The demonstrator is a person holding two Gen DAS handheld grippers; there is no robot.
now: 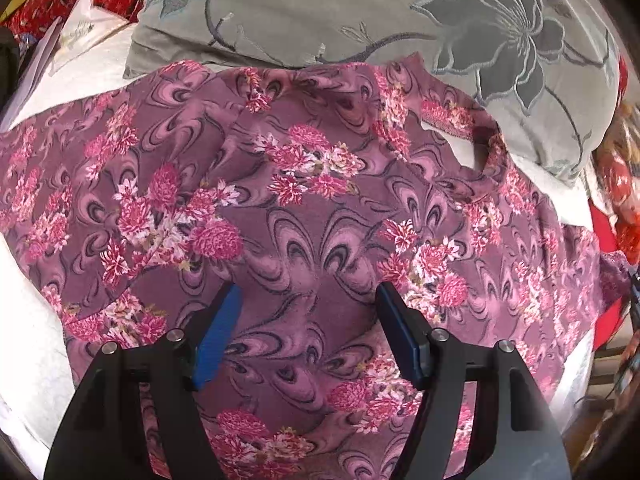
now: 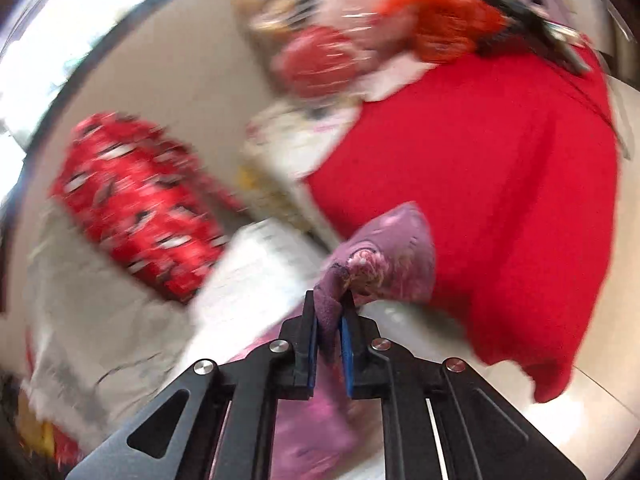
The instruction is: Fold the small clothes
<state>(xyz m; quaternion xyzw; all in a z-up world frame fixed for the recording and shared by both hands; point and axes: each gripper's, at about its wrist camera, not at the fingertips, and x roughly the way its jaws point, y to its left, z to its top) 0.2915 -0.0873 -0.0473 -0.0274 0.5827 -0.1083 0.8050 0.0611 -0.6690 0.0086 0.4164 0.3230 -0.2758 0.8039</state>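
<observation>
Purple floral top is lying spread on white bedding, its neckline toward a grey embroidered pillow. Left gripper is hovering over it, jaws wide apart, gripping nothing. Right gripper is pinching a purple fabric corner, jaws nearly closed; view blurred. Red garment is lying beyond. No containers discernible.

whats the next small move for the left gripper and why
Probably lower the left gripper and close it on the floral shirt. It is open above the spread fabric and grips nothing, while the right gripper is already shut on a bunched bit of the same purple print, so the fold likely needs a second hold.
</observation>
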